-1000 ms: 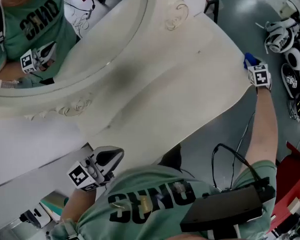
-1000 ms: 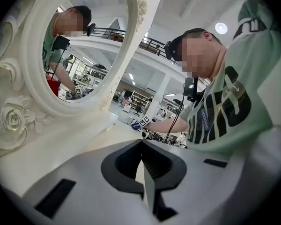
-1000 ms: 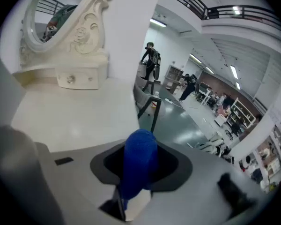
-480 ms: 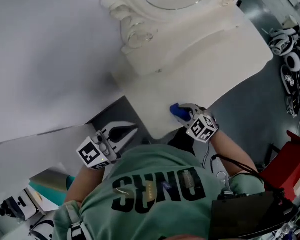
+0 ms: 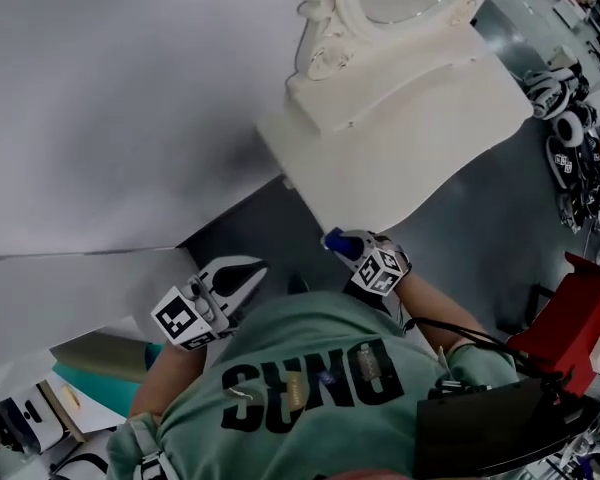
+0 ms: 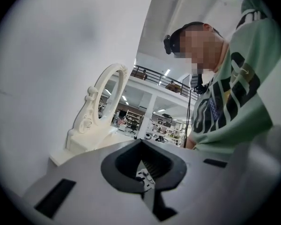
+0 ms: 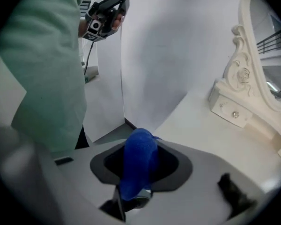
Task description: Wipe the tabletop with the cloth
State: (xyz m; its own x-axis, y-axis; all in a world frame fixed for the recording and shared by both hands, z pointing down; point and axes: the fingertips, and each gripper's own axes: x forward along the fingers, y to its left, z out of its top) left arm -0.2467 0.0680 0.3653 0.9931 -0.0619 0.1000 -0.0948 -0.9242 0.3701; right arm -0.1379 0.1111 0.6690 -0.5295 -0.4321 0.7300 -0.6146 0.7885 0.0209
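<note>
Right now the right hand-held gripper (image 5: pixel 348 248) is clenched on a blue cloth (image 5: pixel 336 242), held at the near corner of the white vanity desk (image 5: pixel 420 138); whether the cloth touches the surface is unclear. The left hand-held gripper (image 5: pixel 248 273) hangs off the desk beside the person's torso, jaws closed together on nothing.

The cloth (image 7: pixel 138 165) in the right tongs (image 7: pixel 139 146) is blue, nubbly pile. Their shell is matt grey plastic with a black rim. The worktop (image 5: pixel 410 138) is cream, smooth, with a satin painted look; the carved mirror frame (image 5: pixel 325 28) looks glossier. The floor (image 5: pixel 480 218) is smooth grey.
</note>
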